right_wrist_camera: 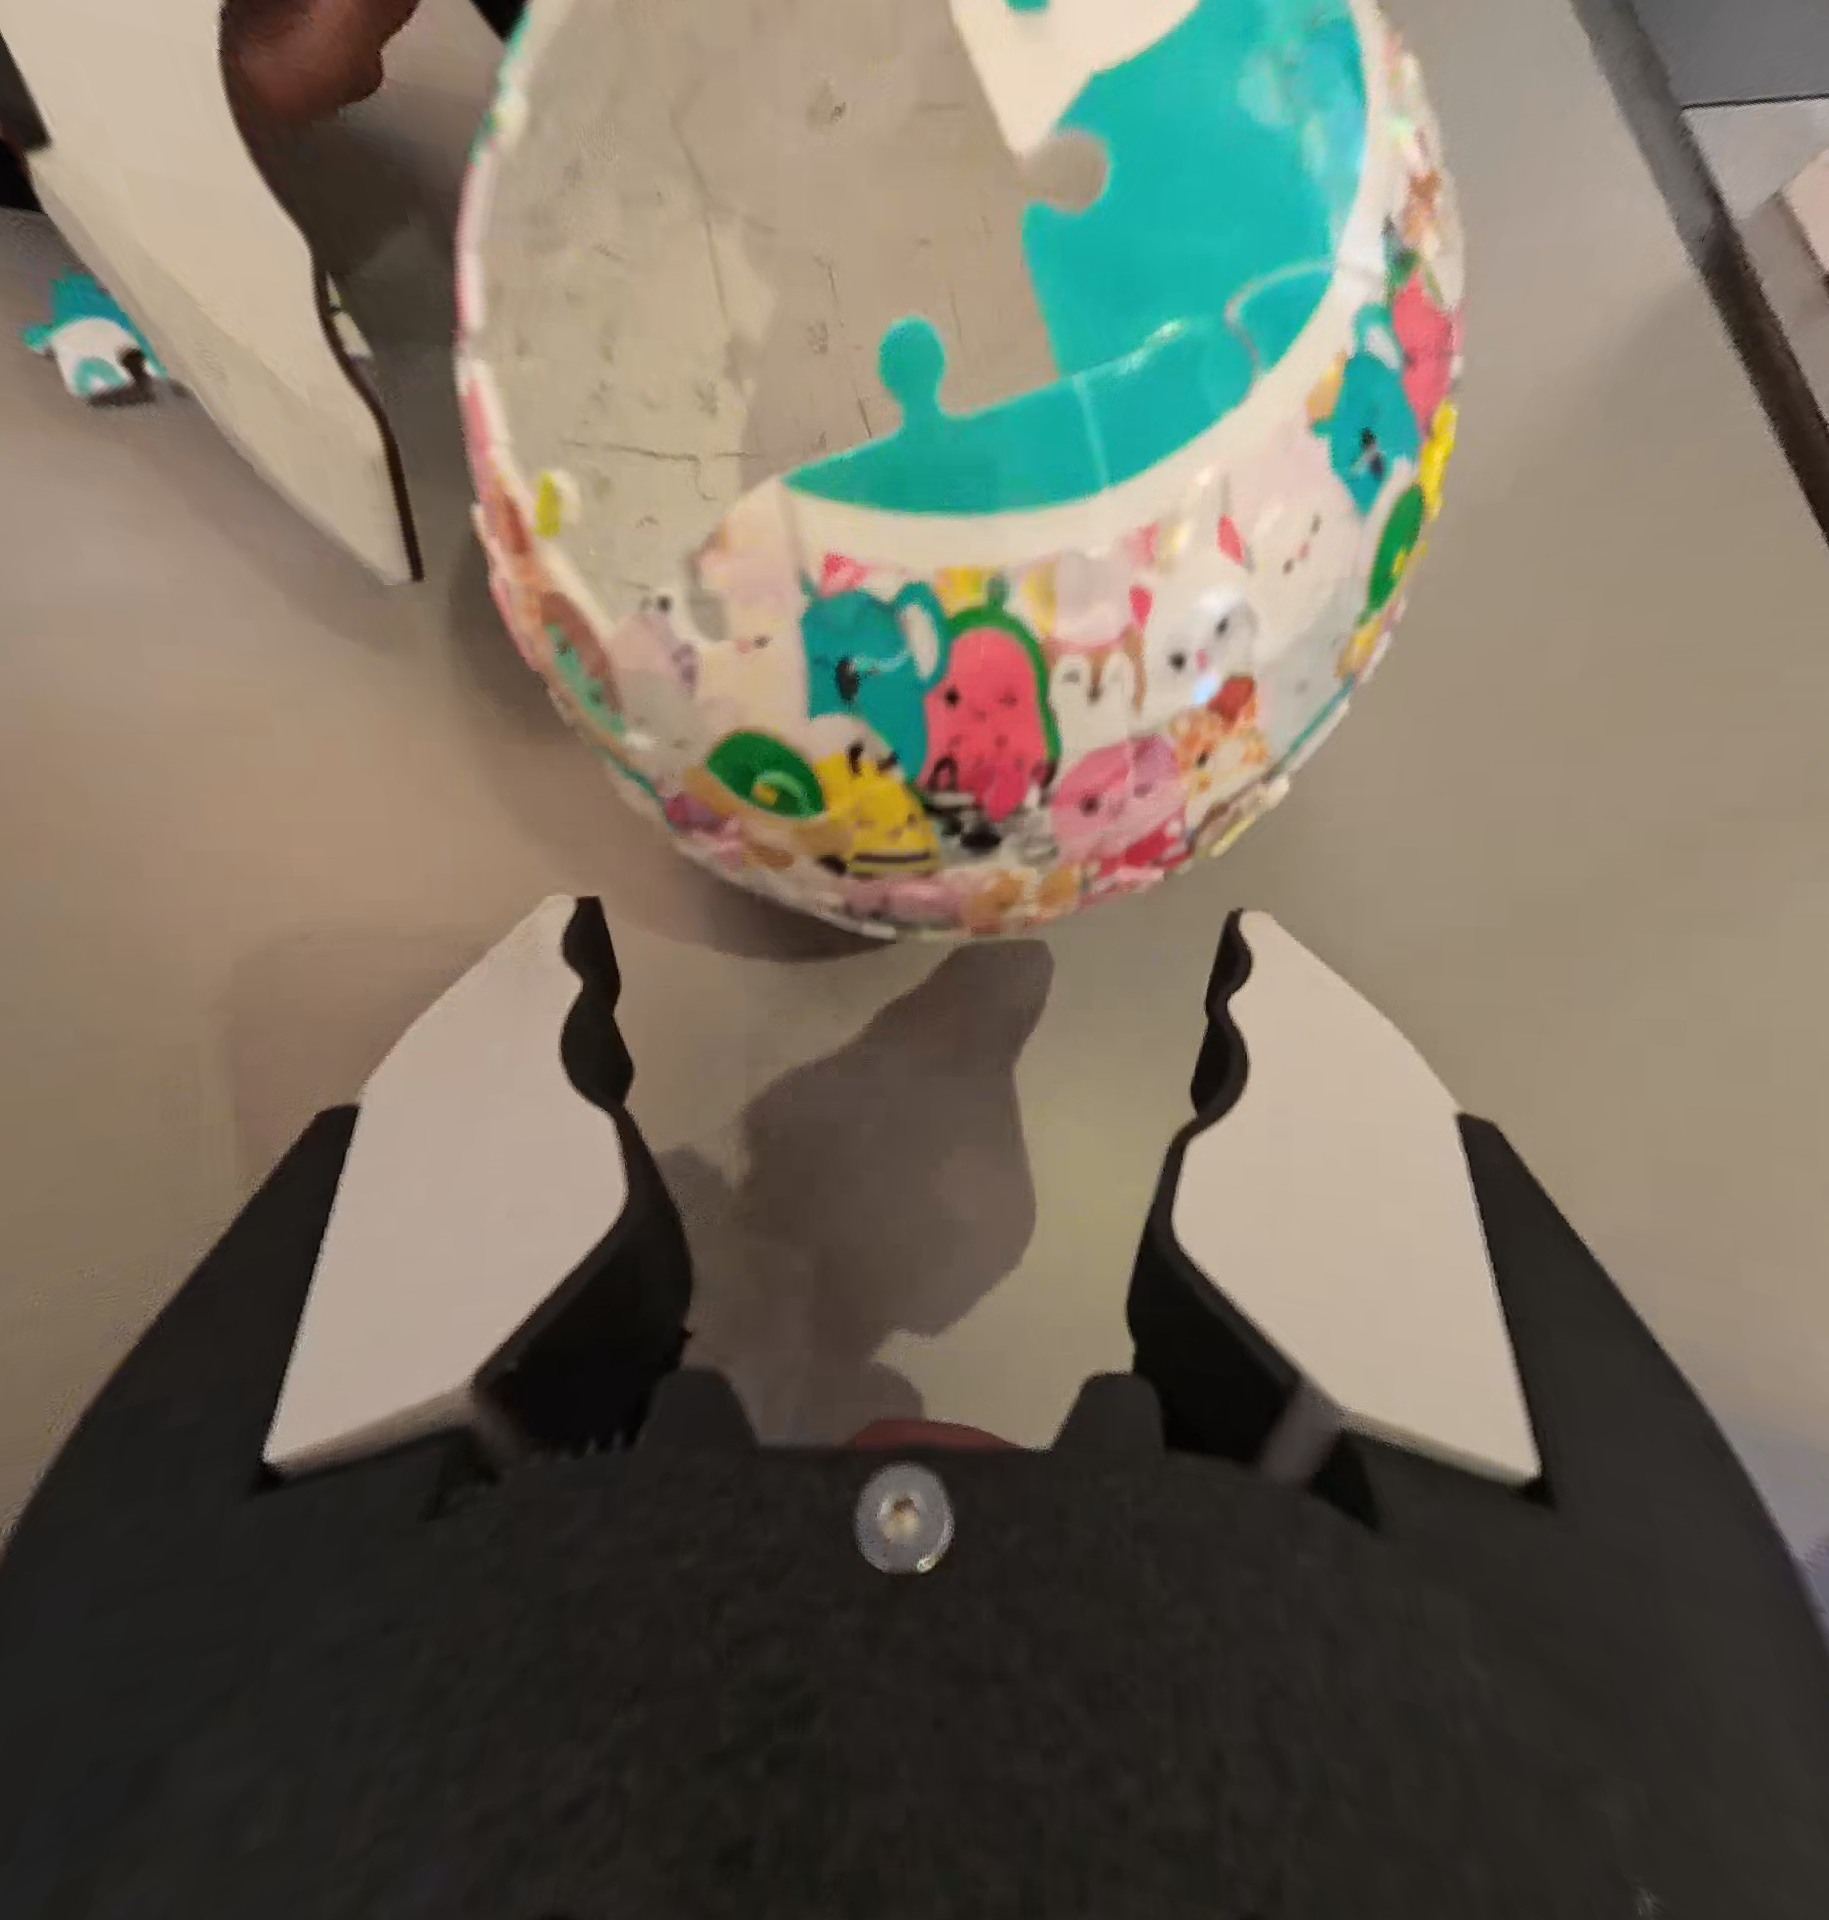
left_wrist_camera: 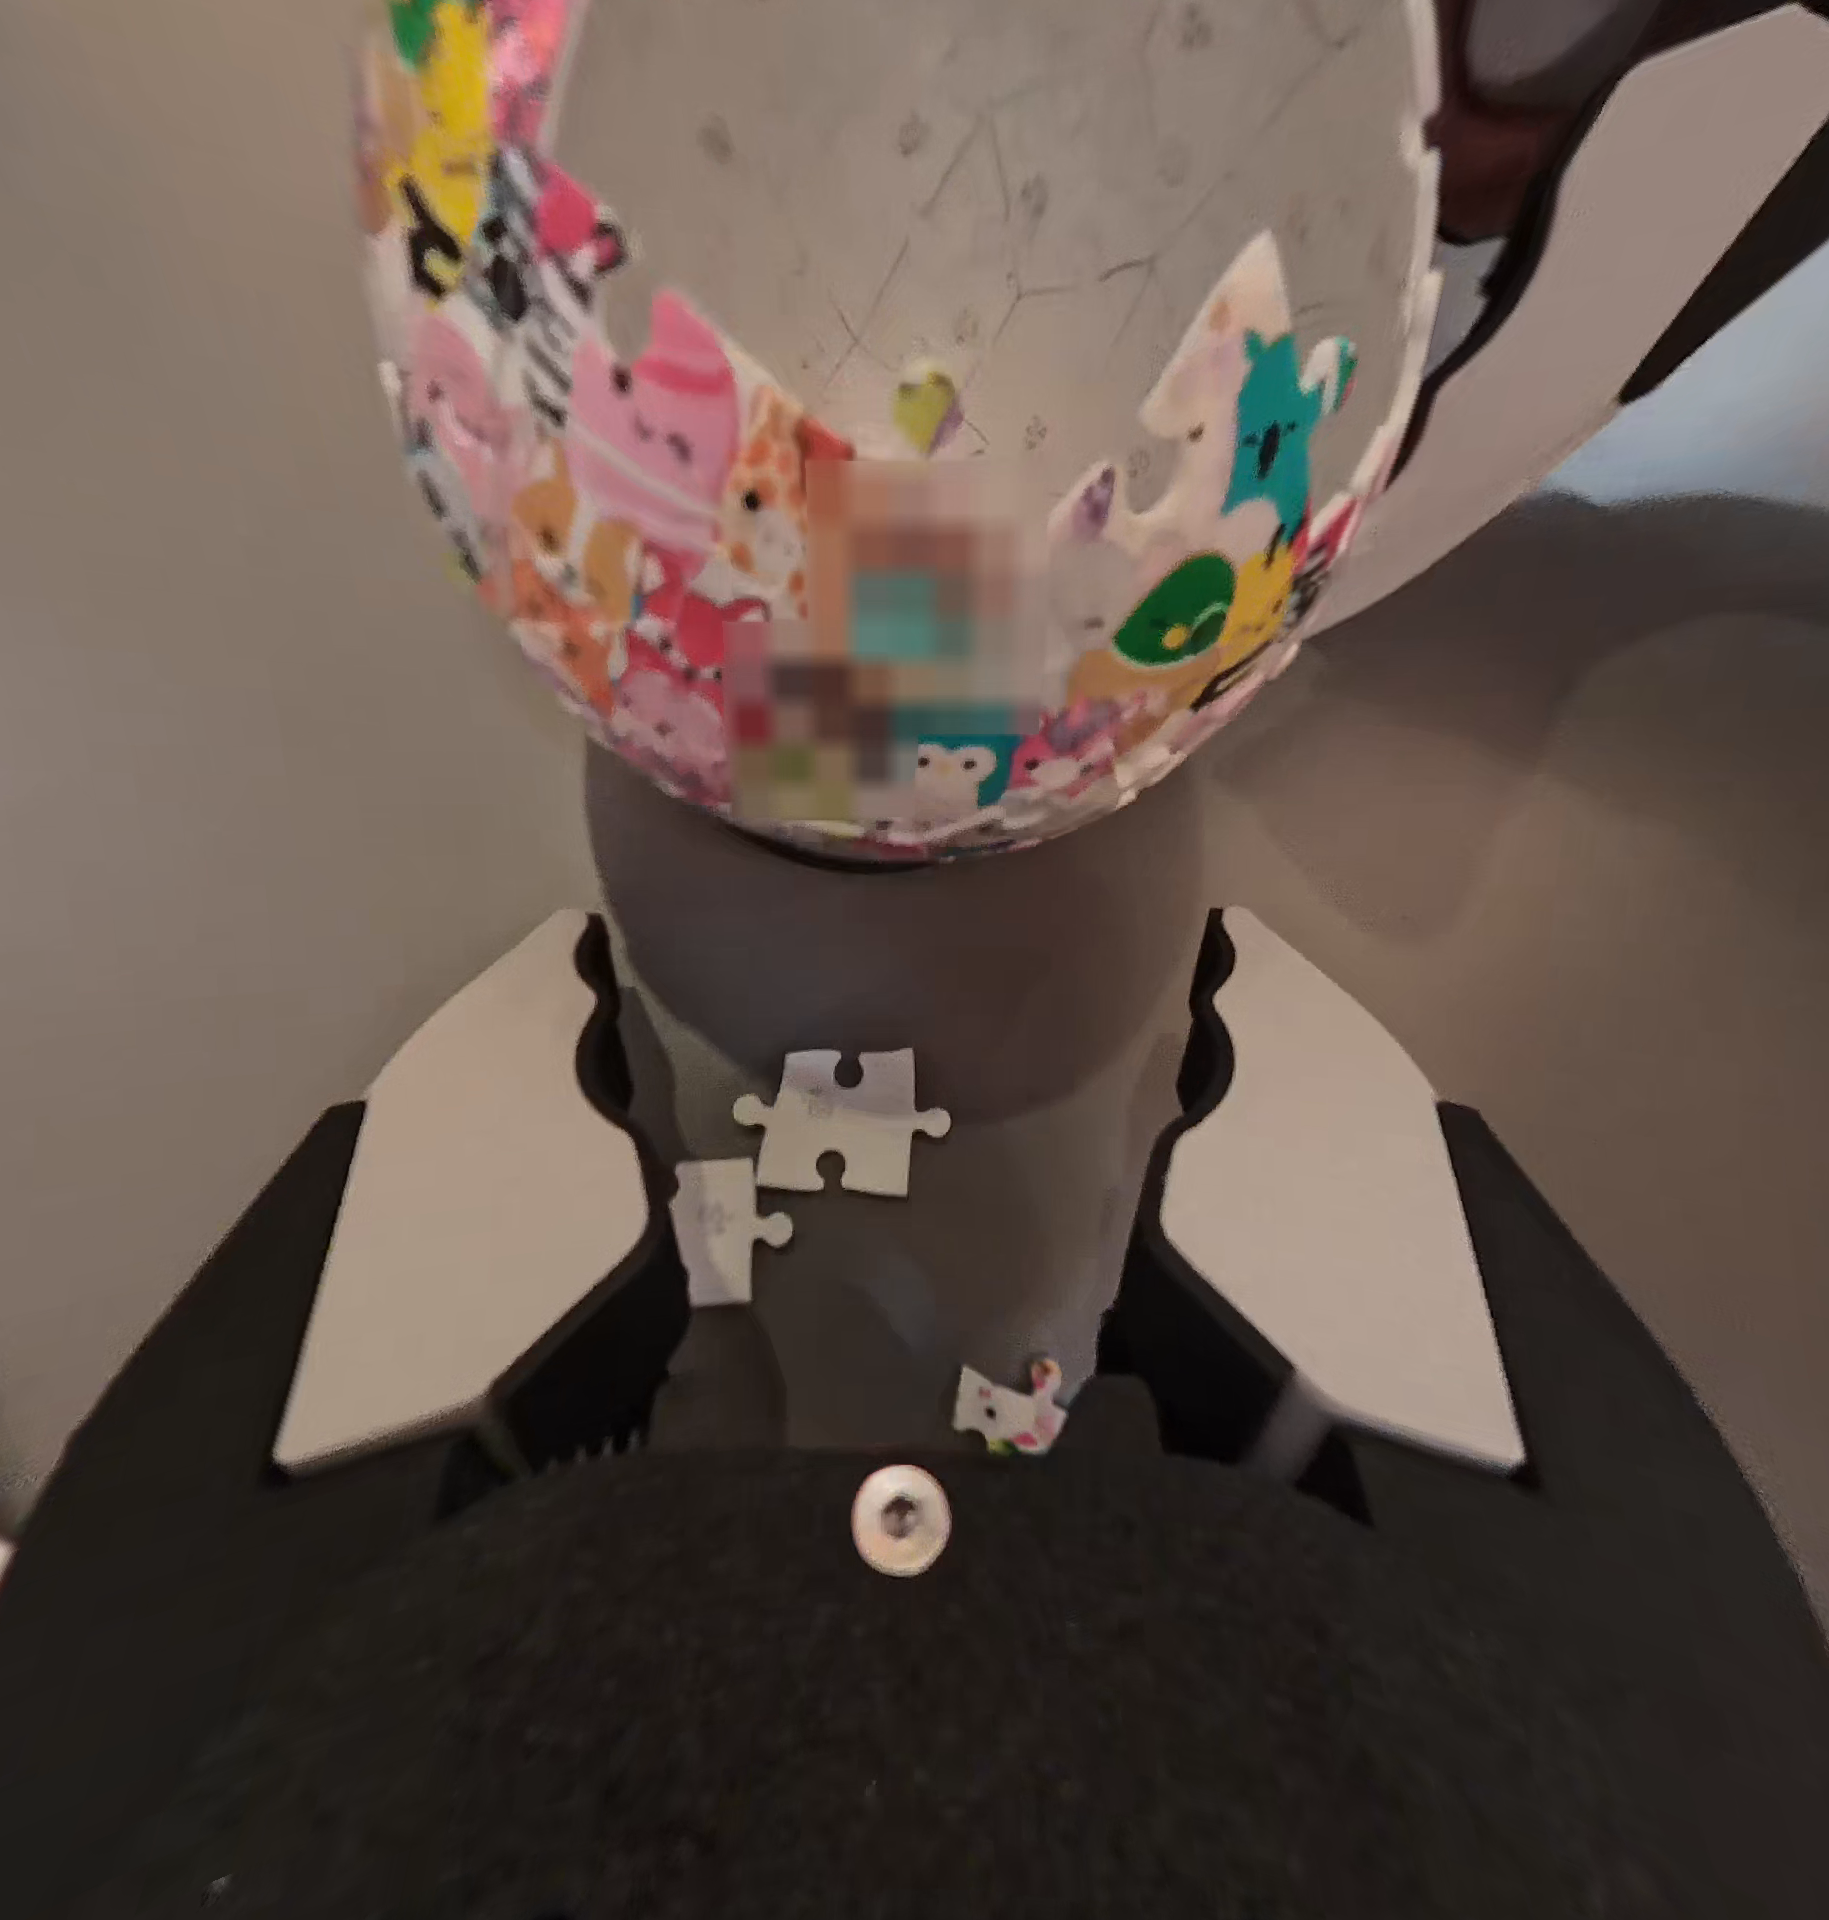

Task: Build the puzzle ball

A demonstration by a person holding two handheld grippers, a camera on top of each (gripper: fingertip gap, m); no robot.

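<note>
The puzzle ball (left_wrist_camera: 681, 499) is a part-built shell with colourful cartoon animals outside and a grey inside, open at the top. It stands on the grey table, ahead of both grippers. My left gripper (left_wrist_camera: 905, 925) is open and empty, just short of the ball. Three loose pieces lie between its fingers: two face-down white ones (left_wrist_camera: 842, 1127) (left_wrist_camera: 718, 1231) and a printed one (left_wrist_camera: 1009, 1408). My right gripper (right_wrist_camera: 910, 920) is open and empty, just in front of the ball (right_wrist_camera: 941, 707), whose rim shows teal pieces (right_wrist_camera: 1128, 343).
The other gripper's white finger (right_wrist_camera: 235, 312) stands left of the ball in the right wrist view, with a teal loose piece (right_wrist_camera: 89, 348) beside it. In the left wrist view the other gripper (left_wrist_camera: 1616, 239) reaches in at the top right. The table edge (right_wrist_camera: 1762, 312) runs along the right.
</note>
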